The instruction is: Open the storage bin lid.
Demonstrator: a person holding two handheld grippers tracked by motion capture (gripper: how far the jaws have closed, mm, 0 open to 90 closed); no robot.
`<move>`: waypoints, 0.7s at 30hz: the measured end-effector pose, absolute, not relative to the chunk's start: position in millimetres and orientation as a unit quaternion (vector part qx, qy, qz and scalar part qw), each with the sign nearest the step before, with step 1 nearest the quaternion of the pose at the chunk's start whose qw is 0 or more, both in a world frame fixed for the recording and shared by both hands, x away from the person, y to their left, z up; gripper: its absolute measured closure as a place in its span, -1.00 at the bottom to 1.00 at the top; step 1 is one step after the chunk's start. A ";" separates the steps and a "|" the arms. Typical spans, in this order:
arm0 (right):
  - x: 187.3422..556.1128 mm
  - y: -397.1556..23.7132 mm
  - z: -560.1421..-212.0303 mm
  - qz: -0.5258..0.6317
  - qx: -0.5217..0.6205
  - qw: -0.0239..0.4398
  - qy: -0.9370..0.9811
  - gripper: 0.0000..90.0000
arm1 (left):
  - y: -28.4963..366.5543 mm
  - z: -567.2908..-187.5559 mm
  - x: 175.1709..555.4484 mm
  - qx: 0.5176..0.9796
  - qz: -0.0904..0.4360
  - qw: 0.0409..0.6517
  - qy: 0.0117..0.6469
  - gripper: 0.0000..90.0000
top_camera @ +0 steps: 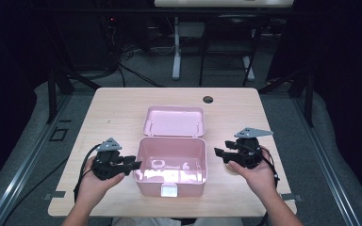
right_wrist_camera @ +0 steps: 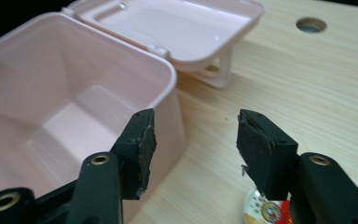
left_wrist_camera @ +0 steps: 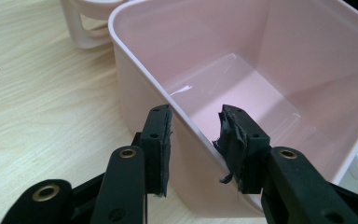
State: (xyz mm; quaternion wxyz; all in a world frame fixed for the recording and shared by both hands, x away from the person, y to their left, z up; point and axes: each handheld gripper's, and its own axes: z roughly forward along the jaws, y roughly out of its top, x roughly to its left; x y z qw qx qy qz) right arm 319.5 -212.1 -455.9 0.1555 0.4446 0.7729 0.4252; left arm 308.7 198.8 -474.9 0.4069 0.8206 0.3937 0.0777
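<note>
Pink plastic storage box sits open at the middle of the pale wooden counter, its hinged lid laid back flat behind it and a white latch on the near wall. High view: the left gripper rests at the box's left wall, and the right gripper hovers just beside its right wall; under the right hand a small round item is partly covered.

Left gripper view: the fingers straddle the box's rim, one outside the wall, one inside. A gap shows on both sides of the rim, so they stand open around it, not yet clamped. The box interior looks bare.

Right gripper view: the fingers are parted with nothing between them, over bare counter just beside the box's corner. A small packet with a red-and-yellow label lies on the counter below the far finger; its kind cannot be read.

Judged progress: the lid is already open and the box is being steadied. Filling appears undone; the packet remains outside, ungrasped, and closing and latching would follow.
</note>
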 end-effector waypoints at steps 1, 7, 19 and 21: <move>324.1 -216.1 -459.0 0.413 0.450 0.154 0.777 0.01 | 198.1 -475.2 308.4 0.821 0.078 0.405 0.395 0.39; 332.5 -223.7 -464.9 0.384 0.466 0.151 0.783 -0.06 | 197.0 -474.4 306.0 0.819 0.082 0.404 0.399 0.42; 343.8 -232.6 -471.1 0.345 0.476 0.148 0.795 -0.14 | 190.6 -473.0 302.0 0.823 0.076 0.407 0.389 0.41; 345.4 -233.5 -472.3 0.339 0.480 0.147 0.796 -0.16 | 190.7 -473.2 302.1 0.823 0.076 0.407 0.389 0.40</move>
